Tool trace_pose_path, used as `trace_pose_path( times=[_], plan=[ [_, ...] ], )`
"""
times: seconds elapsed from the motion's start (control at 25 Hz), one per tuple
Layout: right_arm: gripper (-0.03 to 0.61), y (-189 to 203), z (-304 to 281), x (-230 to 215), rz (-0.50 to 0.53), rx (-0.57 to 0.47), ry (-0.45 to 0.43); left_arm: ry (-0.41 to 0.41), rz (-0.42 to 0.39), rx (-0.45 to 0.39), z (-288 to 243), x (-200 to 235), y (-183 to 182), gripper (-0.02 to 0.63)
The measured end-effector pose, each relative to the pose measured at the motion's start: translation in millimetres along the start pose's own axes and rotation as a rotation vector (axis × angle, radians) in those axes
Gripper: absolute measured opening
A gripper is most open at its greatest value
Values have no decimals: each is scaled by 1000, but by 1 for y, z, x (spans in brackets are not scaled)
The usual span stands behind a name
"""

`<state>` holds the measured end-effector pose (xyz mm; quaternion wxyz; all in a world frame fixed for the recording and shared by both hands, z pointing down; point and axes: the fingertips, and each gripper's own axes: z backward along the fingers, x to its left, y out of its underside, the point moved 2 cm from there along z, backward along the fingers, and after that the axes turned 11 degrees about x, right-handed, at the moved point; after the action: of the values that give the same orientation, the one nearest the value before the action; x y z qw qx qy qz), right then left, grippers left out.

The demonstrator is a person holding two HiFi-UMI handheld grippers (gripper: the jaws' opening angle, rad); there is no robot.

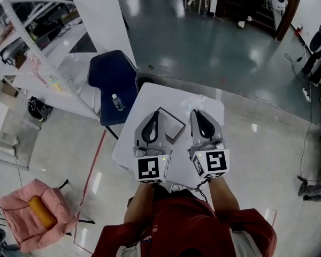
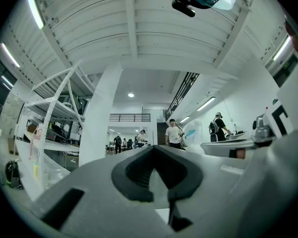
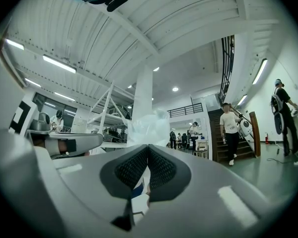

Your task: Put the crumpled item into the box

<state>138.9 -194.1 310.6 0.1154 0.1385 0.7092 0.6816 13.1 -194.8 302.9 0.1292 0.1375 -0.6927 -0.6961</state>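
A small open box with dark edges sits on the white table, partly hidden under my left gripper. A pale crumpled item lies near the table's far edge, just beyond my right gripper. In the right gripper view the crumpled clear plastic rises just past the jaw tips of the right gripper. Both grippers hover side by side above the table, jaws pointing away from me, shut and holding nothing. The left gripper looks out level across the hall.
A dark blue chair carrying a water bottle stands by the table's left side. A pink seat with an orange roll is at lower left. White shelving runs along the left. People stand far off.
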Motion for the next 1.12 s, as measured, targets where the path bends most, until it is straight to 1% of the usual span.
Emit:
trace_pose_path(
  times=[0.24,0.36,0.56,0.68,0.96,1.04,1.12],
  plan=[
    [5,14,-28,-2,-11,25,-10,-5,-5,21,-22,16,14,3],
    [5,19,-46,0,-12,39,-7,-6,-12,36,-35,30,22,3],
    [5,17,-85,5,-5,45,2,5,-9,40,-62,59,26,3],
    [5,25,-105,8,-8,69,4,10,-4,52,-75,74,32,3],
    [5,37,-142,10,-12,113,4,24,-3,51,-102,96,38,3],
    [5,43,-151,12,-13,133,3,28,-2,38,-107,101,37,3],
    [5,48,-158,11,-13,152,2,28,15,16,-113,103,33,3]
  ],
)
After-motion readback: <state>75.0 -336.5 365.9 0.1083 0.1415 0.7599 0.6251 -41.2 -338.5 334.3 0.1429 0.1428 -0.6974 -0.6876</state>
